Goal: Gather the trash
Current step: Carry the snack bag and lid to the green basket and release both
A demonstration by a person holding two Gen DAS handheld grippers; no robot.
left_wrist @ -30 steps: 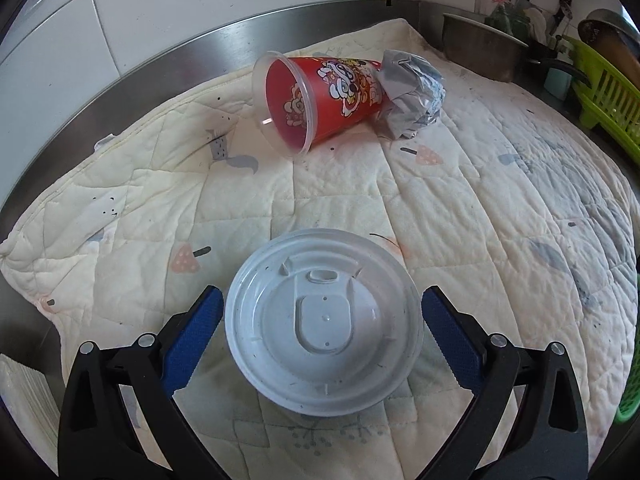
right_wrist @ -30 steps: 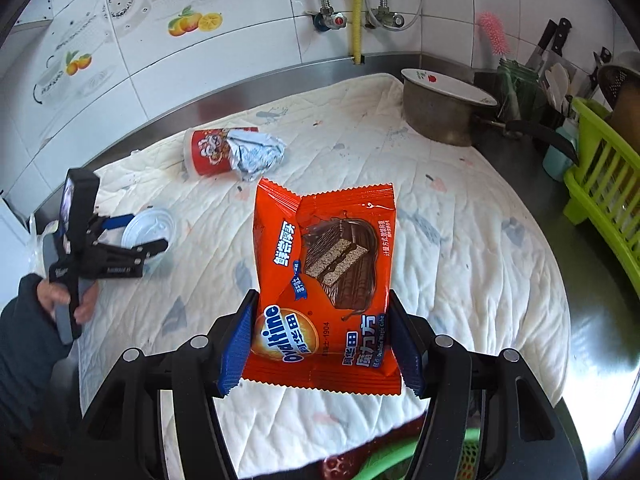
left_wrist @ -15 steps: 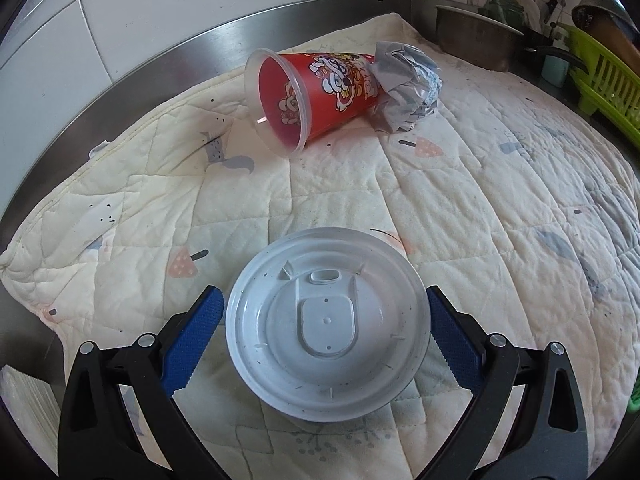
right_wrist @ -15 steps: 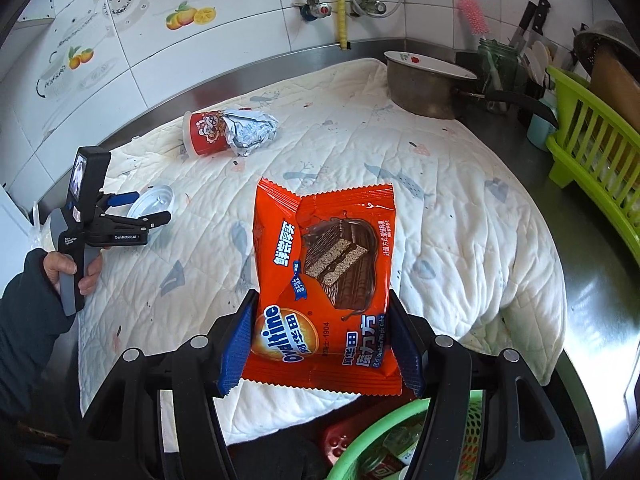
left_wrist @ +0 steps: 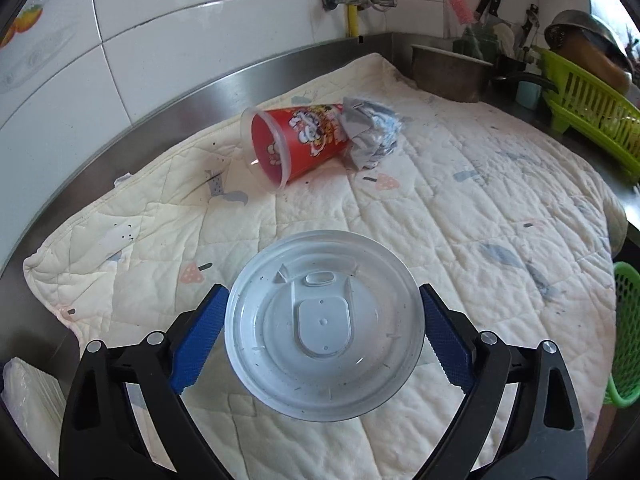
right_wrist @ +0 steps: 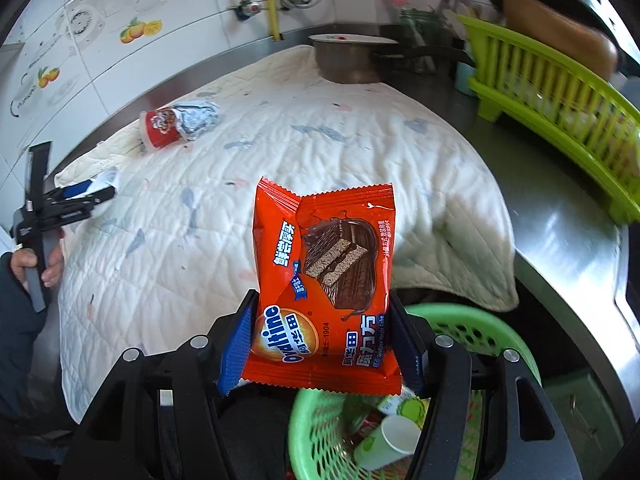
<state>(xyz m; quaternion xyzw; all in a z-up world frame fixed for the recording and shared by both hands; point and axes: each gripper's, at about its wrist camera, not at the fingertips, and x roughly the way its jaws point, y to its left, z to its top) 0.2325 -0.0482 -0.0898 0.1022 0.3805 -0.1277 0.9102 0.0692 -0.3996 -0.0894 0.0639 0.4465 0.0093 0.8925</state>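
My left gripper (left_wrist: 322,336) is shut on a round clear plastic lid (left_wrist: 323,326) and holds it above the quilted cloth (left_wrist: 460,216). A red cup (left_wrist: 298,142) lies on its side at the back of the cloth, with crumpled foil (left_wrist: 372,130) against its base. My right gripper (right_wrist: 322,340) is shut on an orange Ovaltine wrapper (right_wrist: 326,276), held over the green basket (right_wrist: 476,332) that holds paper cups and other trash. The left gripper (right_wrist: 86,196), cup (right_wrist: 160,126) and foil (right_wrist: 198,118) also show in the right wrist view.
A metal pot (right_wrist: 346,58) stands at the back right of the cloth. A green dish rack (right_wrist: 560,100) sits on the steel counter at right. The green basket's rim shows at the right edge of the left wrist view (left_wrist: 626,336). A tiled wall runs behind.
The left gripper has closed on the lid and lifted it off the cloth. The right gripper has carried the wrapper back and right until it is over the green basket.
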